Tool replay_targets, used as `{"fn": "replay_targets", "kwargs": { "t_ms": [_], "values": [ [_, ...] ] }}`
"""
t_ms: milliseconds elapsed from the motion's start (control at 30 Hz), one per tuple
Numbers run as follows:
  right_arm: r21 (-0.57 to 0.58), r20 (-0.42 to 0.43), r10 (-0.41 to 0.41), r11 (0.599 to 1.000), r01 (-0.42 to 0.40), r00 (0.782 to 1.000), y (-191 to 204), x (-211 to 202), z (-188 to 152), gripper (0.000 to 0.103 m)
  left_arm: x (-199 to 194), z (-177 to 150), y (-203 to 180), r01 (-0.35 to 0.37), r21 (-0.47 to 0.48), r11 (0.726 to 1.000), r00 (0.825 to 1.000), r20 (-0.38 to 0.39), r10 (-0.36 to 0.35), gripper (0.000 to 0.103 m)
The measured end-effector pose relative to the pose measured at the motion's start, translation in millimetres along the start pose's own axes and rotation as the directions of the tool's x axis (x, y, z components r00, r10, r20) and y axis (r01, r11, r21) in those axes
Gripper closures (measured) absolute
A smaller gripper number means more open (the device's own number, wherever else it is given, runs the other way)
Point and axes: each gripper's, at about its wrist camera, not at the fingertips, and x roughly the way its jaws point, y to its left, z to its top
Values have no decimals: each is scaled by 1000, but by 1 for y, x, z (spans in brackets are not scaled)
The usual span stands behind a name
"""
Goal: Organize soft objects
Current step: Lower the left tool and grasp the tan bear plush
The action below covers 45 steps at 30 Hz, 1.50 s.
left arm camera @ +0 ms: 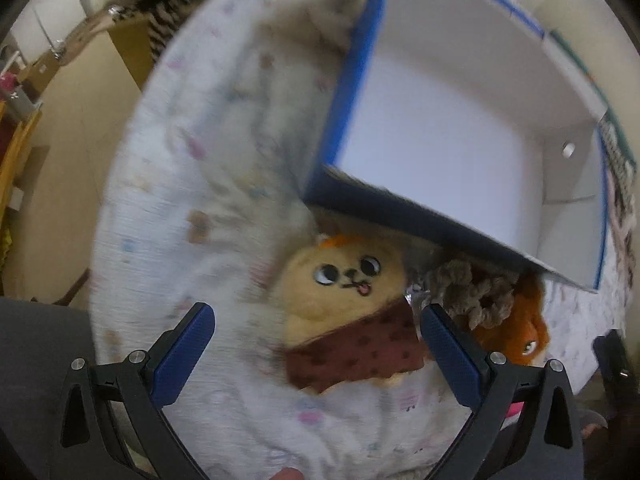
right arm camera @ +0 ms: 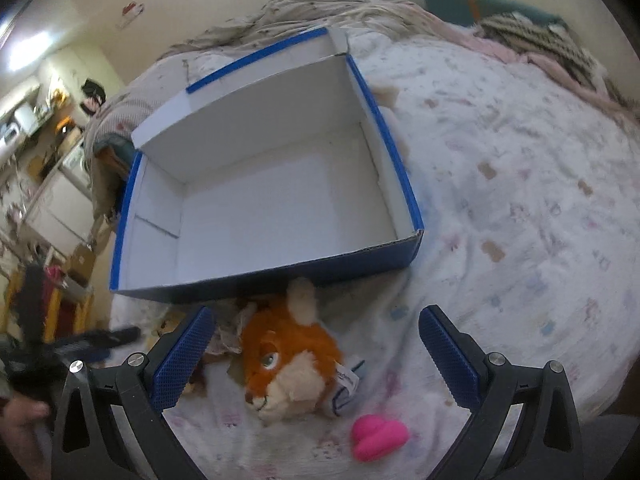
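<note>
Left tongs (left arm camera: 318, 344) spread wide, gripping nothing, with the cream plush dog (left arm camera: 340, 300) in its brown spotted bandana lying between the pads on the patterned blanket (left arm camera: 180, 200). Right tongs (right arm camera: 312, 344) also wide and empty, the orange fox plush (right arm camera: 288, 360) between the pads, a pink squishy toy (right arm camera: 378, 438) just nearer. Beyond both tips, the blue box (right arm camera: 260, 184), open and white inside.

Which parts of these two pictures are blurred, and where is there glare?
Left wrist view: the bedsheet is smeared by motion, the cream dog plush stays fairly sharp. Right wrist view: the other gripper at lower left is streaked; a ceiling light glares at upper left.
</note>
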Motion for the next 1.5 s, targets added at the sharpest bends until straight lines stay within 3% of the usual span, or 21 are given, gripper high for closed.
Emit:
{"fn": "replay_targets", "kwargs": {
  "t_ms": [100, 200, 533, 600, 633, 833, 933, 1033, 1167, 1233, 1333, 1500],
  "values": [
    [1, 21, -9, 1000, 9, 1000, -2, -2, 4, 0, 22, 1, -9, 1, -18, 1000, 999, -52, -2, 1],
    [18, 8, 1, 1000, -1, 1000, -6, 2, 5, 0, 35, 2, -16, -40, -4, 999, 997, -67, 39, 5],
    [75, 15, 20, 997, -21, 1000, -15, 6, 13, 0, 66, -9, -38, -74, 53, 996, 989, -127, 80, 8],
    [99, 14, 25, 995, -27, 1000, -21, 6, 15, 0, 74, -12, -44, -68, 74, 995, 989, -130, 77, 22],
    [111, 11, 27, 993, -28, 1000, -23, 6, 15, 0, 75, -15, -47, -70, 78, 995, 989, -125, 79, 23],
    [153, -20, 59, 987, -55, 998, -30, 10, 12, 0, 52, -22, -57, -62, 123, 990, 994, -82, 73, 27],
    [151, -40, 92, 985, -85, 995, -27, 14, 12, 0, 25, -26, -53, -14, 143, 990, 999, -50, 22, 27],
    [159, -90, 153, 978, -138, 984, -24, 23, 9, 0, 0, -27, -44, -24, 184, 983, 1000, 1, 24, 27],
    [199, -180, 267, 952, -231, 947, -20, 40, 5, 0, -13, -30, -41, -53, 197, 979, 998, 37, 47, 27],
    [206, -227, 293, 947, -248, 929, -16, 49, 0, 6, -13, -30, -41, -63, 192, 979, 997, 60, 53, 27],
    [196, -293, 274, 955, -223, 916, -10, 62, -7, 9, -14, -35, -31, -57, 169, 984, 997, 63, 47, 27],
    [125, -360, 232, 972, -200, 904, 7, 76, -14, 26, -16, -32, -26, -66, 164, 984, 996, 74, 55, 27]
  ]
}}
